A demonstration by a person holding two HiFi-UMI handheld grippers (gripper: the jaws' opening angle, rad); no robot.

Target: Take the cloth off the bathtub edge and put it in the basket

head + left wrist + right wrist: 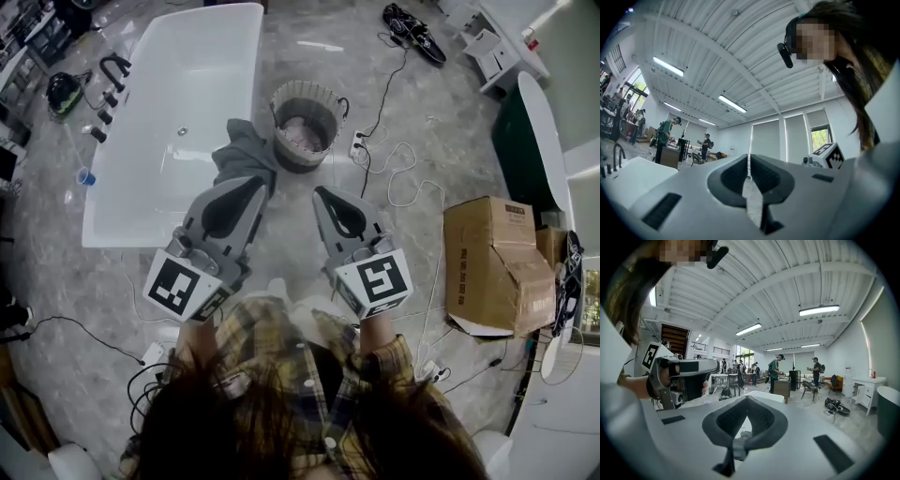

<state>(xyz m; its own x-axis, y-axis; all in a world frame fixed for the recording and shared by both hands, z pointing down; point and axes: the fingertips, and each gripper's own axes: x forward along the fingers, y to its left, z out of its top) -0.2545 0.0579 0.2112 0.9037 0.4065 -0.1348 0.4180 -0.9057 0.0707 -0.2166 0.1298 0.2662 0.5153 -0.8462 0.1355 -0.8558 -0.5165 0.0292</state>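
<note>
A grey cloth (246,148) hangs over the right edge of the white bathtub (178,103). Just right of it stands a round woven basket (305,124) with something pinkish inside. My left gripper (260,183) is shut and empty, its tip just below the cloth's lower end. Beside it, my right gripper (319,193) is also shut and empty, below the basket. In the left gripper view the left gripper (749,158) points up at the ceiling with its jaws together. The right gripper (747,400) does the same in its own view, and neither view shows the cloth or the basket.
A cardboard box (494,265) sits on the floor at right, with white cables (403,178) and a power strip (357,143) between it and the basket. Black tap fittings (105,92) and a blue cup (86,176) lie left of the tub. People stand far off (776,372).
</note>
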